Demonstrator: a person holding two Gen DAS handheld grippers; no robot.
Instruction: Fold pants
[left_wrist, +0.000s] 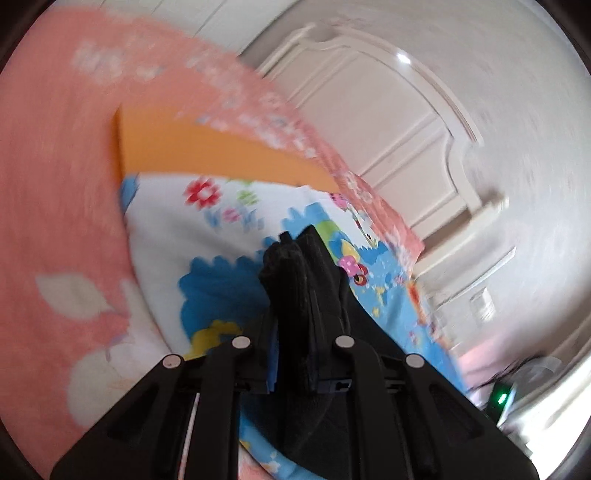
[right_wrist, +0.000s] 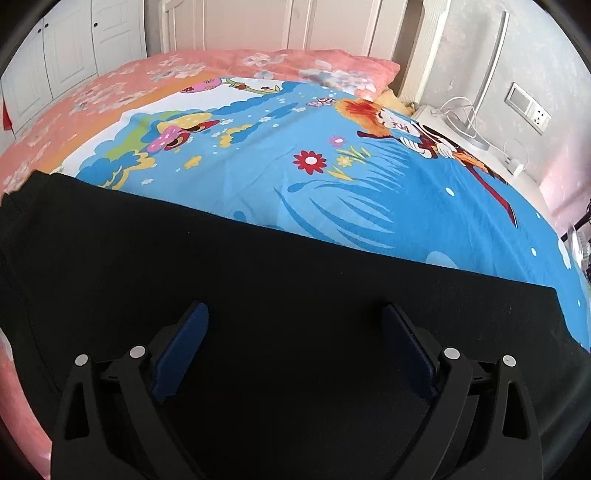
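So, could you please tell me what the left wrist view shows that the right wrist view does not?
Only the left wrist view shows the left gripper shut on a bunched fold of the black pants, and an orange panel.
Only the right wrist view shows the right gripper open over the pants lying flat, plus a nightstand with cables.
Both show the pants, the cartoon sheet and the pink floral bedding.
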